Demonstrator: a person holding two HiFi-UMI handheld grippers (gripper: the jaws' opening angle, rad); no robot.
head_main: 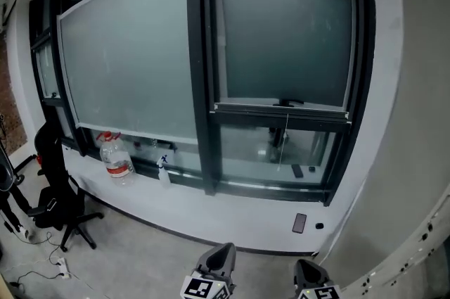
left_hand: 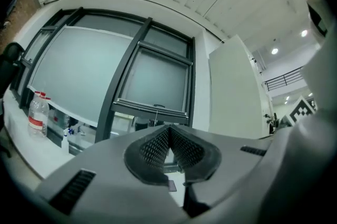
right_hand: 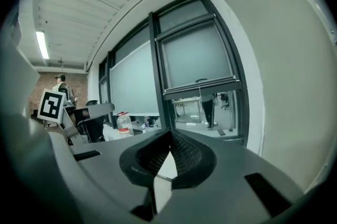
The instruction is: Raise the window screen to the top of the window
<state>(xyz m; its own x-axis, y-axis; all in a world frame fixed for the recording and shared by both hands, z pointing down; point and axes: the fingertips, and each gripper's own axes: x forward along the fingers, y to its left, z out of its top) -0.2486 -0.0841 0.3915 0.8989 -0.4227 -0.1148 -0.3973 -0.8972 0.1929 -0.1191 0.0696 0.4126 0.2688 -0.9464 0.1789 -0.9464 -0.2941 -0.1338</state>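
Dark metal frames the window, and the window screen (head_main: 285, 37) fills the right-hand pane, at about 1 o'clock in the head view. Its bottom bar (head_main: 281, 110) sits well below the top of the pane, with clear glass showing underneath. A thin pull cord (head_main: 286, 139) hangs from the middle of that bar towards 6 o'clock.

Our left tongs (head_main: 216, 261) and right tongs (head_main: 309, 269) show at 6 o'clock, low in the head view and well apart from the window. In the left gripper view, the left tongs (left_hand: 168, 136) have their ribbed pads meeting at the tips, with nothing between them. The right gripper view shows the right tongs (right_hand: 169, 145) closed in the same way, also empty.

At 8 o'clock a water bottle (head_main: 116, 157) with a red label stands on the white sill (head_main: 204, 202). A small spray bottle (head_main: 164, 169) stands near it towards 3 o'clock. A black office chair (head_main: 53, 185) stands on the floor at 8 o'clock, below the sill.
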